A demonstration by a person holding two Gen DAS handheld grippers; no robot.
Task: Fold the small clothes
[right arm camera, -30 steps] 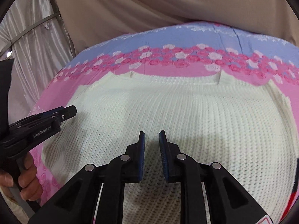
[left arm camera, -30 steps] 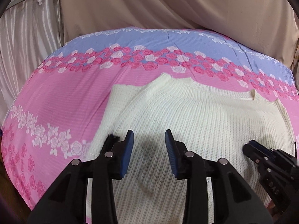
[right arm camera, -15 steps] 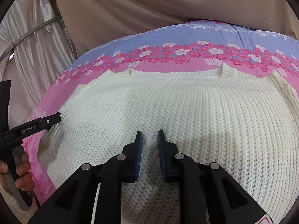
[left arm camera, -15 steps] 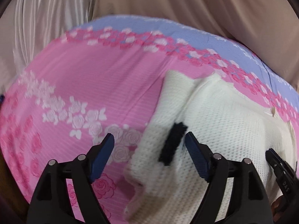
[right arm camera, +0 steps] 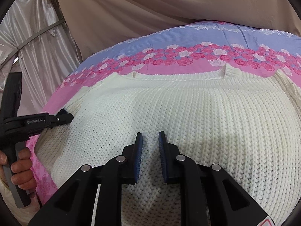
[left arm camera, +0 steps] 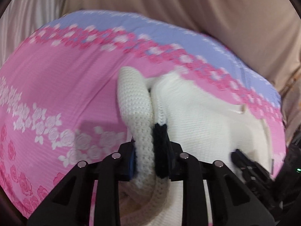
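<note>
A cream knit sweater lies spread on the pink and blue rose-patterned bed cover. My left gripper is shut on the sweater's left sleeve, which has a black cuff, and holds it bunched up off the cover. The left gripper also shows in the right wrist view at the sweater's left edge. My right gripper hovers low over the middle of the sweater body, jaws a narrow gap apart with nothing between them. It also shows in the left wrist view.
Beige curtain hangs behind the bed. White satin drape hangs at the left. Bare pink cover lies left of the sweater.
My left gripper swung left to the sweater's edge, opened wide, then shut on the sleeve with the black cuff and lifted it. The right gripper stayed over the sweater's middle.
</note>
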